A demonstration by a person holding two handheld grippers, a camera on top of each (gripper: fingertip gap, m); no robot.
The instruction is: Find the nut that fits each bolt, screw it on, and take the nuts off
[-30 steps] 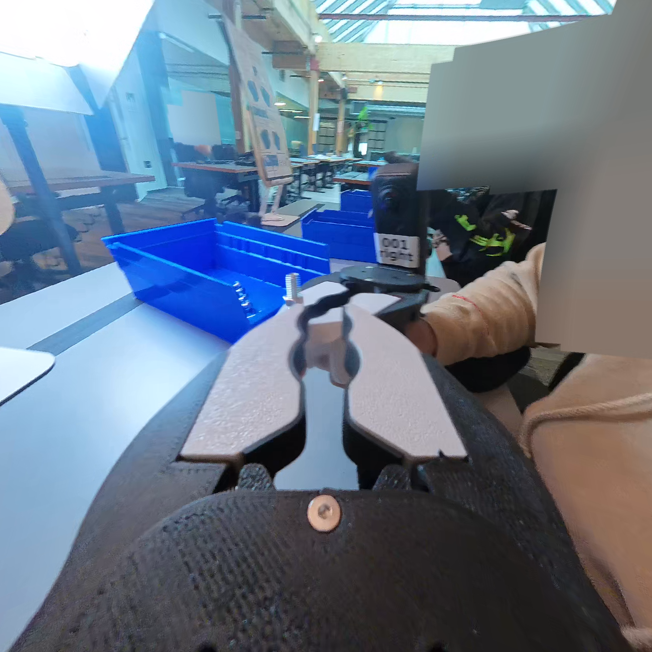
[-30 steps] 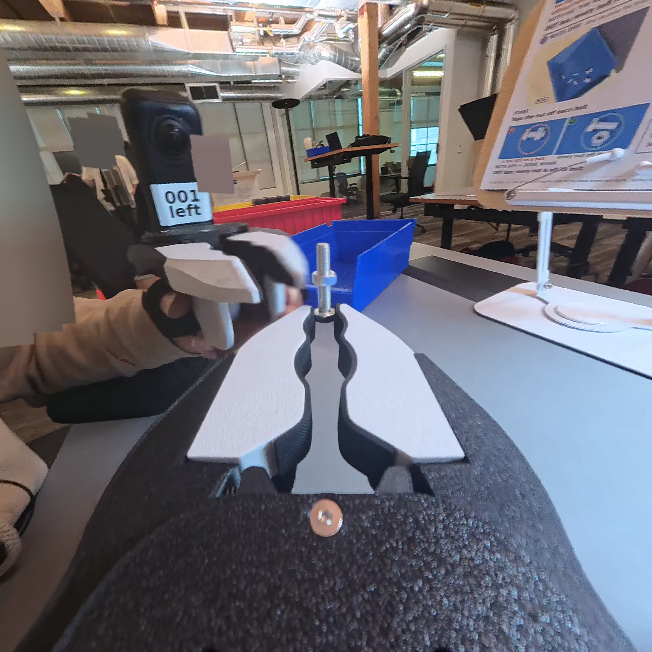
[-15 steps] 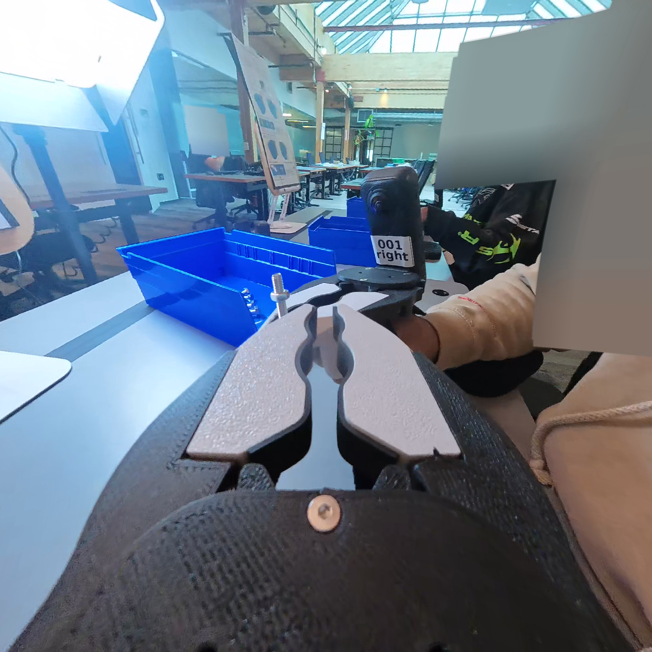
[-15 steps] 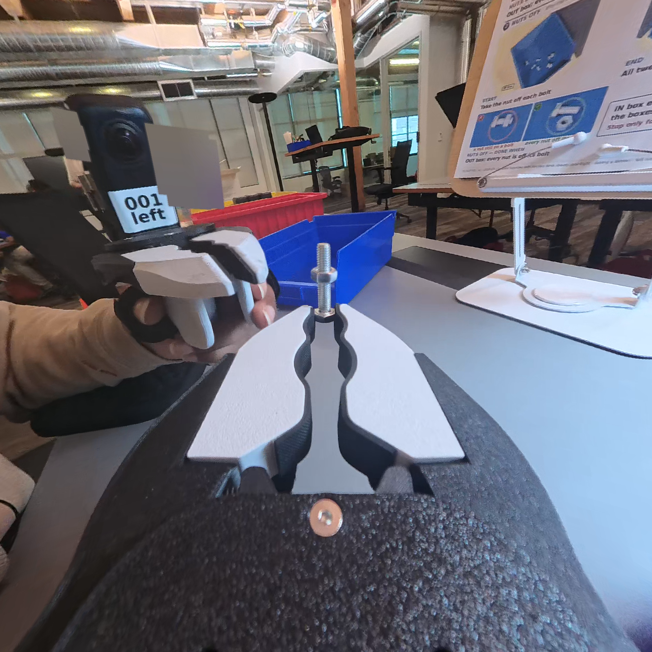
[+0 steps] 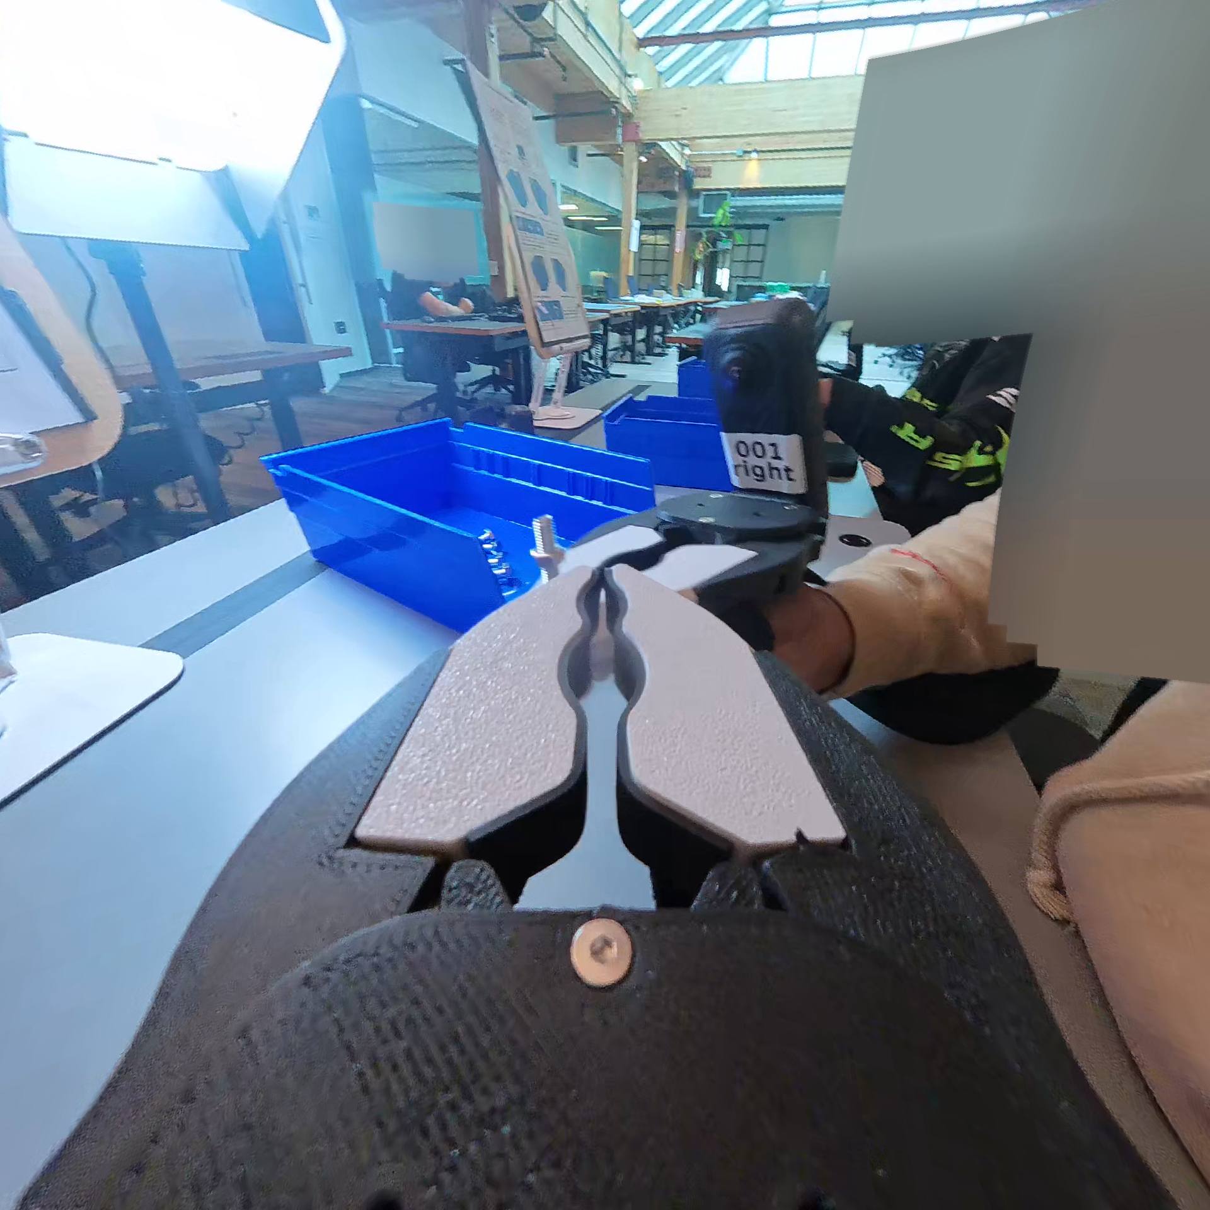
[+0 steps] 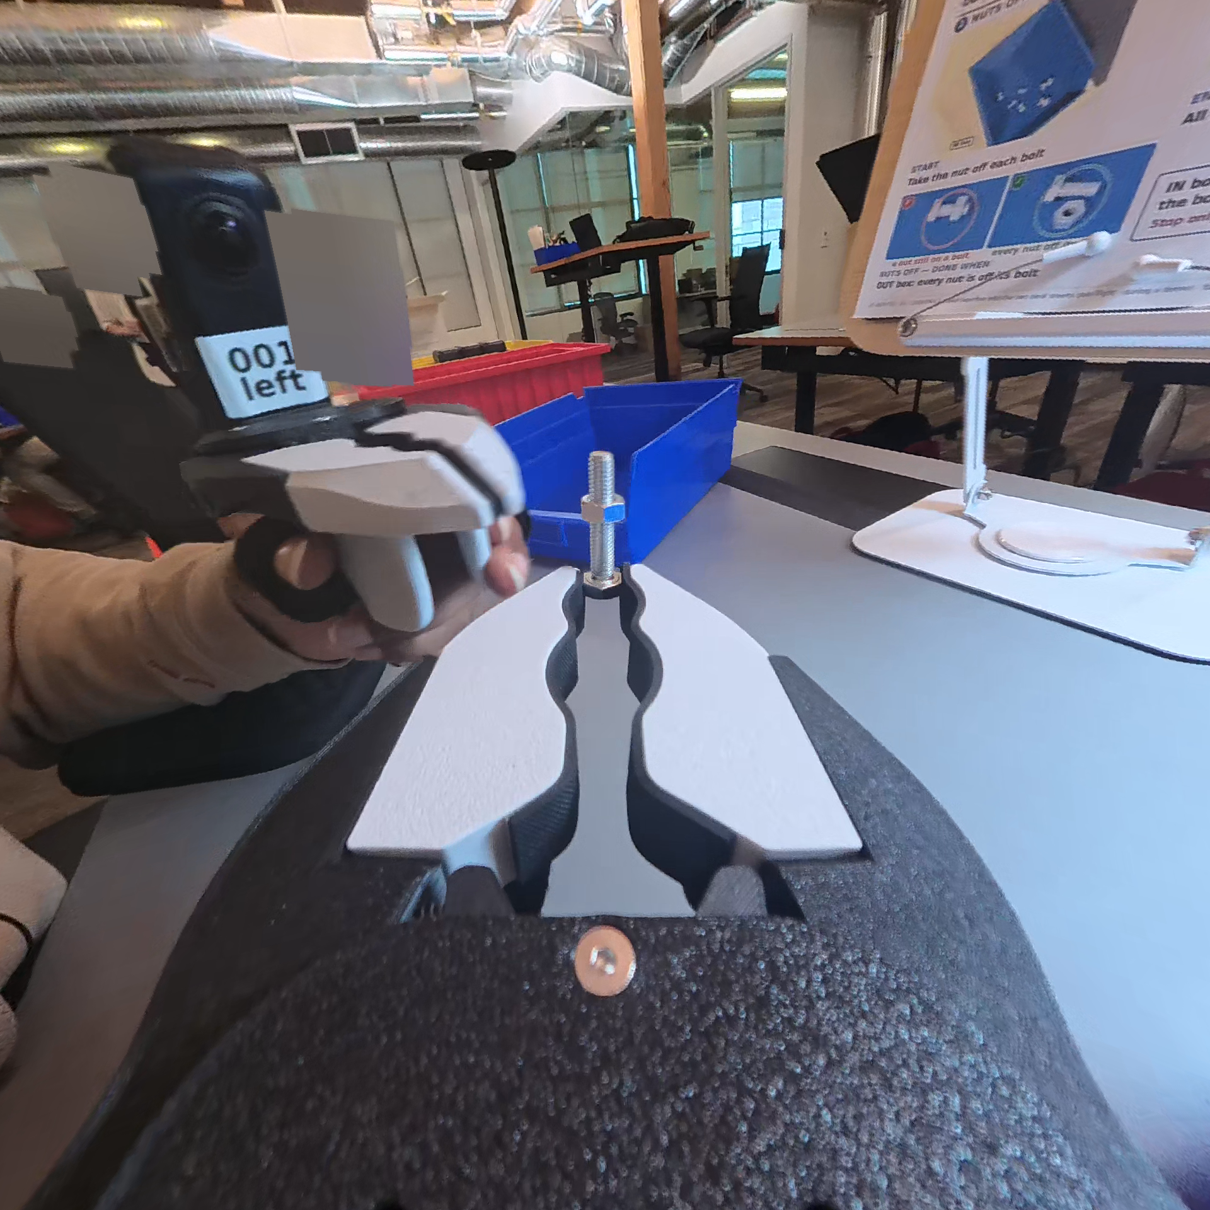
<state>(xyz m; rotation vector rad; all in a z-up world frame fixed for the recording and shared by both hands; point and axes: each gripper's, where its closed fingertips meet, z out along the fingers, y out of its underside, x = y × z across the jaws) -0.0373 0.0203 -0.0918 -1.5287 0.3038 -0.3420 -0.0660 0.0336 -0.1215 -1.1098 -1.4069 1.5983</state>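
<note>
White labels (image 5: 762,461) mark both hand-held gripper cameras.

Bolt (image 6: 601,524) stands upright at the tips of the right gripper (image 6: 604,579), its head between the fingers (image 6: 687,668); nut (image 6: 602,508) sits partway up the shaft. Left gripper (image 6: 504,497) just left of the bolt, apart from it. Bin (image 6: 681,471) on the counter (image 6: 916,753) behind the bolt. Sign stand (image 6: 1021,543) on the counter to the right.
</note>
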